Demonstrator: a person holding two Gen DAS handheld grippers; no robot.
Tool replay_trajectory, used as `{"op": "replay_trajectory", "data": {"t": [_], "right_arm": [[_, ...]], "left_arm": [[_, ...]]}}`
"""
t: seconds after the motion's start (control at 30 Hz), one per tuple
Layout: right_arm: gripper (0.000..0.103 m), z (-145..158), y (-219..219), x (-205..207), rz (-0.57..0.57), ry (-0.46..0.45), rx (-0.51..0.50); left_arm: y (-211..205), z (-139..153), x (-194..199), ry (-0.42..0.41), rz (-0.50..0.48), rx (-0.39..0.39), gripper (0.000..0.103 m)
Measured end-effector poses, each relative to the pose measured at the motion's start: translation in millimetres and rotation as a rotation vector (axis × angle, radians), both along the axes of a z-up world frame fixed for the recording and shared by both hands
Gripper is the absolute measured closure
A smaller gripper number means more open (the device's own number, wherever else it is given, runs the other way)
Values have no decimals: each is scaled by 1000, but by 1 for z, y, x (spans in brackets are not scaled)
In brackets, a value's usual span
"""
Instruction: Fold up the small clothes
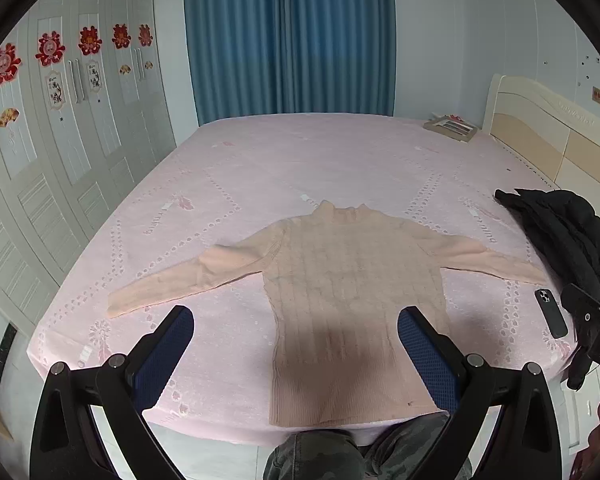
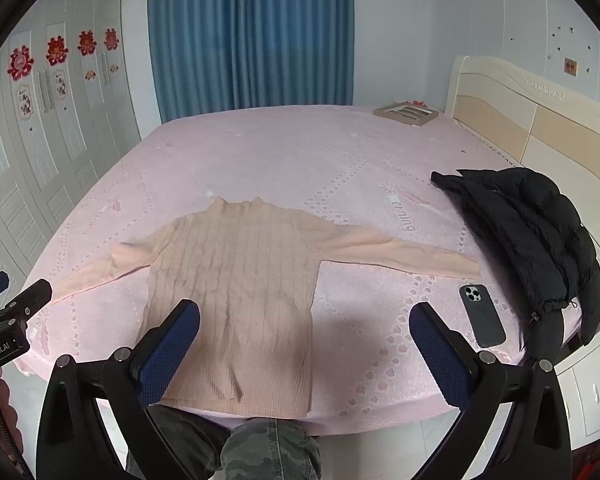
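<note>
In the left wrist view, the left gripper (image 1: 296, 322) hangs above the near edge of the pink patterned bed sheet (image 1: 300, 168) with its blue-padded jaws spread wide and nothing between them. The pale peach cable-knit sweater (image 1: 340, 280) lies flat at the centre, collar toward twelve o'clock, hem toward six at the bed's edge, one sleeve reaching toward eight o'clock and the other toward three. A dark smartphone (image 1: 551, 312) lies at about four o'clock, just beyond the right cuff, with a black puffer jacket (image 1: 560, 232) heaped at three. In the right wrist view, the right gripper (image 2: 305, 320) is likewise wide apart and empty, its left finger over the sweater's lower body. The knit looks soft, light and limp, likely to sag and stretch rather than slide; the cuffs and shoulder seams seem the best places to pinch. A shallow tan cardboard tray (image 2: 405, 114) sits at one o'clock near the headboard; its contents are too small to tell.
</note>
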State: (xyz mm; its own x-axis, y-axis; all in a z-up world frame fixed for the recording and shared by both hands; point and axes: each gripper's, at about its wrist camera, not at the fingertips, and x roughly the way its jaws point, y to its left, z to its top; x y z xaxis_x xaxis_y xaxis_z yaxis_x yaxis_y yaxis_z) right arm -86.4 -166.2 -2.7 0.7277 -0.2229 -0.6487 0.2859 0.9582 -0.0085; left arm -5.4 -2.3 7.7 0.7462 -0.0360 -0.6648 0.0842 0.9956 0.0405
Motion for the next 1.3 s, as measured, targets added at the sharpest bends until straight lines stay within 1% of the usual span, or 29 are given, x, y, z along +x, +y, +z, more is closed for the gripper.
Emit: {"op": "replay_trajectory", "data": {"t": [0.77,1.3], "right_arm": [[0,3,2,-2,5,-10,-2],[1,5,2,0,7,-10,1]], "left_arm": [[0,-1,0,8,-7,-7,0],[-2,0,3,6,-13,2,0]]}}
